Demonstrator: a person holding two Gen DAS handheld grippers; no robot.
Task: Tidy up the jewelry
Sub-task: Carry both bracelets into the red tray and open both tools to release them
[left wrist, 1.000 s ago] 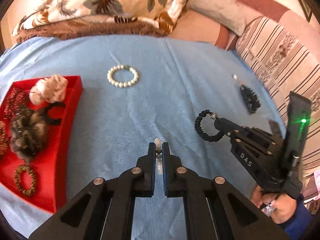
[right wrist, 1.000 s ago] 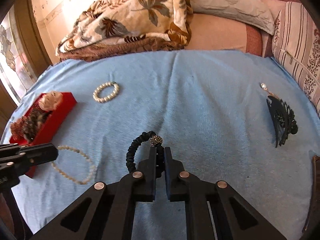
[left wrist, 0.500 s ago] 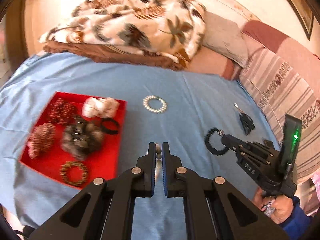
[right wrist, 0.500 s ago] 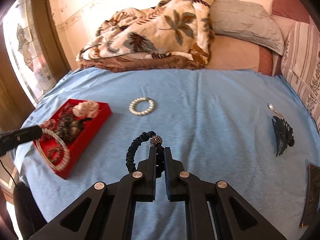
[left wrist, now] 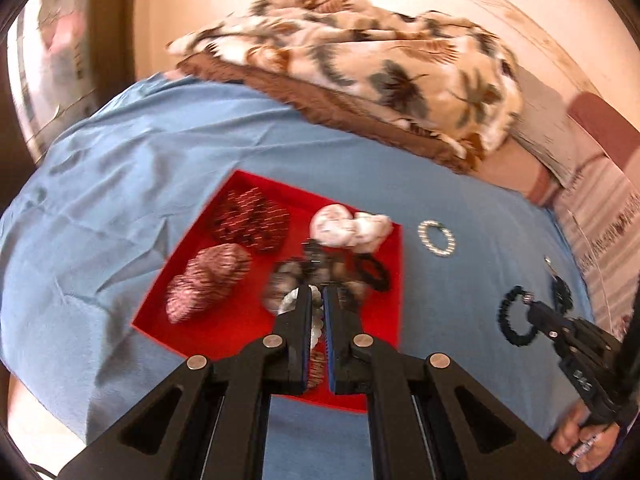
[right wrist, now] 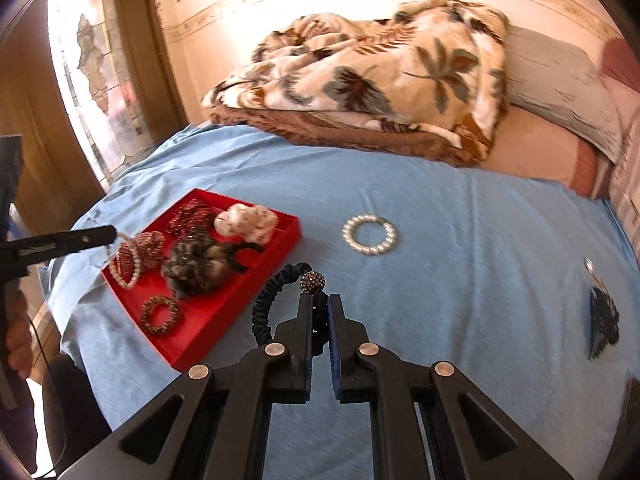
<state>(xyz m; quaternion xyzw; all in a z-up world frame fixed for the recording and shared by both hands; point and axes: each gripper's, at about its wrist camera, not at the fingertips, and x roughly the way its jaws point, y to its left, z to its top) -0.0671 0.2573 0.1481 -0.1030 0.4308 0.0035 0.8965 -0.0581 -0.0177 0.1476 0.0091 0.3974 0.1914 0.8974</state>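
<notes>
**Black hair tie gripped over the blue sheet, tray at left**

The right gripper (right wrist: 319, 316) was clamped on a black hair tie (right wrist: 267, 304) with a glittery bead (right wrist: 312, 282), whose loop stuck out to the left above the blue sheet (right wrist: 460, 280). At the left lay a red tray (right wrist: 224, 316) holding a white scrunchie (right wrist: 246, 224), a dark furry scrunchie (right wrist: 198, 266) and a brown beaded bracelet (right wrist: 160, 314). The left gripper (right wrist: 114, 234) reached in over the tray's near-left part, with a string of pearls (right wrist: 126, 270) hanging from its tip. A pearl bracelet (right wrist: 370, 235) rested on the sheet right of the tray. Well apart, near the right edge, lay a dark hair claw (right wrist: 602, 320). A leaf-print blanket (right wrist: 380, 76) was heaped beyond.
</notes>
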